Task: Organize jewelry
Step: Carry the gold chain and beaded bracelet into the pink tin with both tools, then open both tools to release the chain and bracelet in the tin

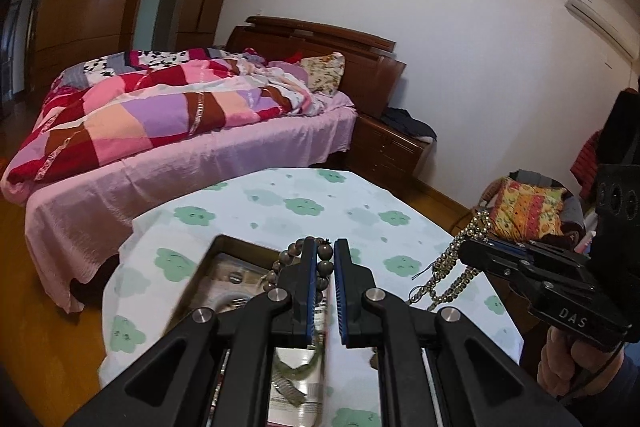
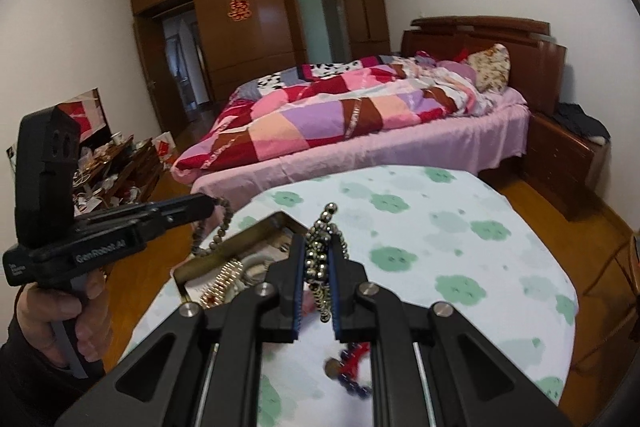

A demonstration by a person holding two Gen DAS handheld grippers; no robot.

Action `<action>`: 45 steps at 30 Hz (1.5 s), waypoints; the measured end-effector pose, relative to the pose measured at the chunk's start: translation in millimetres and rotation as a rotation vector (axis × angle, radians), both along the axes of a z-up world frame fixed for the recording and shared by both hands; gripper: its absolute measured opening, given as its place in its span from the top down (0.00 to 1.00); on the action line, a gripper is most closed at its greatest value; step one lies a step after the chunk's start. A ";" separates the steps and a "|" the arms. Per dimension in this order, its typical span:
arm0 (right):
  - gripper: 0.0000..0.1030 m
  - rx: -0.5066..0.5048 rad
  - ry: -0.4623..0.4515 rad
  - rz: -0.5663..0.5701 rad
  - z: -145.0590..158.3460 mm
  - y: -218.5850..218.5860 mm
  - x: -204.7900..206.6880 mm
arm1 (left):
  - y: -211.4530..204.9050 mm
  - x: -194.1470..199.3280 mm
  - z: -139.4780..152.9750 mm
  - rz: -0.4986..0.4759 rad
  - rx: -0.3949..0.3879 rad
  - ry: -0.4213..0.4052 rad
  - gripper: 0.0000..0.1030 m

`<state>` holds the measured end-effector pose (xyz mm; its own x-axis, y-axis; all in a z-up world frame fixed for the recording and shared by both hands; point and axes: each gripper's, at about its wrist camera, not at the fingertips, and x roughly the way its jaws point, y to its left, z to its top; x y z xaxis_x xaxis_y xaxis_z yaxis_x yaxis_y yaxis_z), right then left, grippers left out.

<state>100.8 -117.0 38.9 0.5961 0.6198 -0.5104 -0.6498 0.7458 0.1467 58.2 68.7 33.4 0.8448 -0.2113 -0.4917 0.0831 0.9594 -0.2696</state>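
My left gripper (image 1: 326, 247) is shut on a brown wooden bead bracelet (image 1: 294, 251) and holds it above an open metal tin box (image 1: 212, 267) that lies on the table. My right gripper (image 2: 324, 239) is shut on a shiny golden bead chain (image 2: 320, 267), which hangs from the jaws over the table. The chain also shows in the left wrist view (image 1: 452, 267), held by the right gripper (image 1: 472, 243) to the right of the tin. The tin (image 2: 224, 255) holds a gold watch band (image 2: 224, 283) and other pieces. The left gripper (image 2: 204, 205) with the brown beads (image 2: 218, 227) is at the tin's left.
The round table (image 1: 320, 203) has a white cloth with green flowers. A red and blue trinket (image 2: 352, 371) lies on the cloth under my right gripper. A bed (image 1: 180, 155) with a pink quilt stands beyond. A nightstand (image 1: 392, 147) is right of it. A cluttered low cabinet (image 2: 120, 167) is far left.
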 end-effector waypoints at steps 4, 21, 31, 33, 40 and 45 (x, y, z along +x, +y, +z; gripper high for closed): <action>0.87 -0.008 -0.009 0.035 3.1 21.2 1.4 | 10.7 1.7 -4.8 0.030 -0.002 0.013 0.93; 0.87 -0.105 0.019 0.067 -31.2 83.9 29.9 | 36.2 40.7 -35.7 0.067 0.046 0.072 0.93; 0.87 -0.145 0.047 0.045 -60.0 92.2 43.0 | 34.1 48.7 -55.9 0.068 0.084 0.122 0.93; 0.87 -0.148 0.058 0.039 -65.5 93.0 45.2 | 34.4 50.4 -58.7 0.068 0.087 0.130 0.93; 0.87 -0.169 0.091 0.028 -79.9 94.0 50.6 | 34.7 55.4 -67.6 0.073 0.108 0.158 0.93; 0.87 -0.176 0.114 0.018 -88.3 92.8 51.4 | 35.0 57.4 -74.5 0.077 0.116 0.175 0.93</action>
<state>152.2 -24.2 -49.5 0.5181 0.5253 -0.6750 -0.6501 0.7547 0.0884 115.5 103.7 -41.0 0.7557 -0.0833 -0.6496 -0.0299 0.9864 -0.1613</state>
